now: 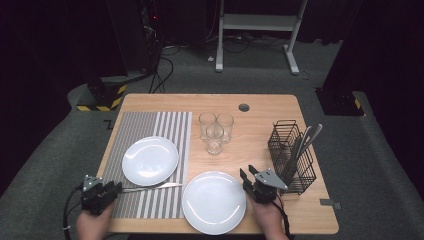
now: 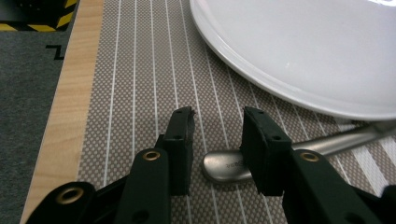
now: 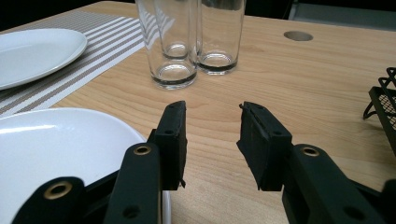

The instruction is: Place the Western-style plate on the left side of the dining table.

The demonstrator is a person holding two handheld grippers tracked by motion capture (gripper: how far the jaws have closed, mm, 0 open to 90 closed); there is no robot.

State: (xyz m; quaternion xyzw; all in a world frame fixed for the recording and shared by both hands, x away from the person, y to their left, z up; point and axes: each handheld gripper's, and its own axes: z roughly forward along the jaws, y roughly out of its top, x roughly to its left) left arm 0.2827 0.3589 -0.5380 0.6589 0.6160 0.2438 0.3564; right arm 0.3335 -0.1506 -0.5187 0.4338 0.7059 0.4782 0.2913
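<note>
1. Left gripper (image 1: 116, 189), jaws parted, straddled the knife (image 2: 233, 165) handle without pinching it.
2. That knife lay on the striped placemat (image 1: 150, 125), at six o'clock from the far plate (image 1: 150, 160).
3. Right gripper (image 1: 248, 175) hovered spread and empty at three o'clock of the near plate (image 1: 214, 202).

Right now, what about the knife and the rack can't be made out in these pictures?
- Knife: in the left gripper view a jaw covers part of its handle, and the plate hides its blade.
- Left gripper: whether a pad touches the handle is unclear.
- Rack: in the high view, its cutlery is too small to identify.
</note>
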